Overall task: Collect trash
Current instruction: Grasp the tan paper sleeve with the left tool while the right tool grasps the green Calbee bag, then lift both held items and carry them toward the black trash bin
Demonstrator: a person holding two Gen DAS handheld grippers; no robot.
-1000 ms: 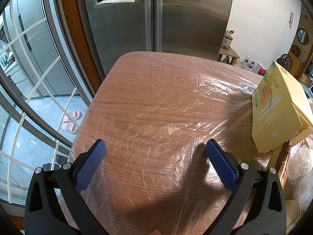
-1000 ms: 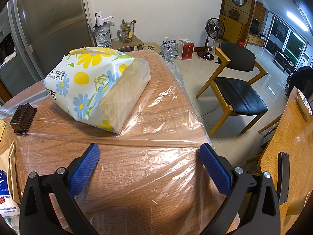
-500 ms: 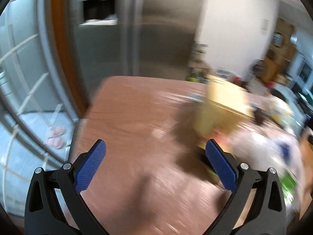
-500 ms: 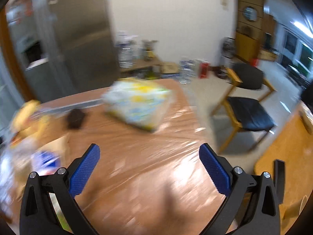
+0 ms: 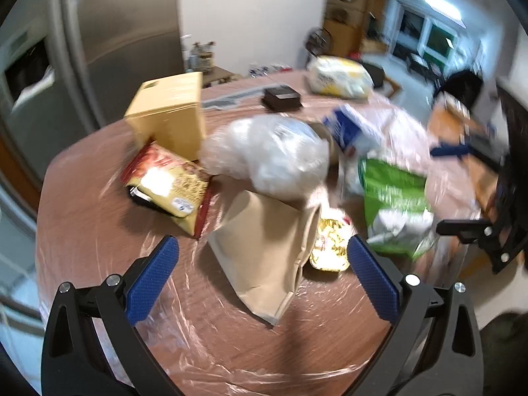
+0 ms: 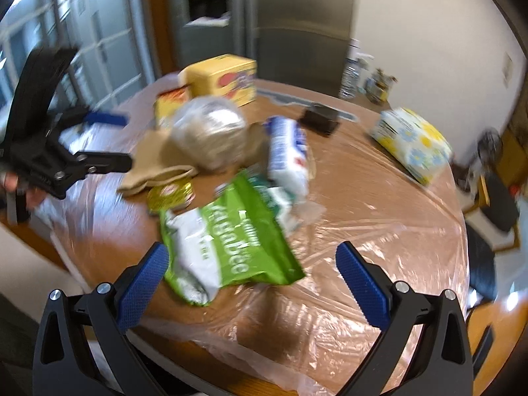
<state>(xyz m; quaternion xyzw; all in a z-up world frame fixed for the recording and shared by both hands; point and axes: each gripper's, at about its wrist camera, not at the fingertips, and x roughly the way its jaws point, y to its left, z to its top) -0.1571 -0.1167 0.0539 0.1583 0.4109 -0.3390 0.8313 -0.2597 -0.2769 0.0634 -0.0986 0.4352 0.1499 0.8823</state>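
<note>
A pile of trash lies on the plastic-covered round table (image 5: 99, 237): a brown paper bag (image 5: 264, 247), a clear plastic bag (image 5: 267, 155), a green snack bag (image 5: 392, 198) (image 6: 231, 247), a gold foil lid (image 5: 330, 247), a red-gold packet (image 5: 168, 184) and a blue-white packet (image 6: 287, 155). My left gripper (image 5: 260, 280) is open and empty over the paper bag. My right gripper (image 6: 250, 283) is open and empty over the green bag. Each gripper shows in the other's view, the right (image 5: 475, 198) and the left (image 6: 99, 145).
A yellow box (image 5: 168, 112) (image 6: 224, 79), a small black box (image 5: 282, 97) and a flowered tissue pack (image 6: 412, 145) stand farther back on the table. A steel fridge (image 5: 115, 33) is behind. A chair (image 6: 498, 204) stands to the right.
Both grippers have swung round from bare table ends toward the trash pile in the middle. Both stay open. The views are motion-blurred.
</note>
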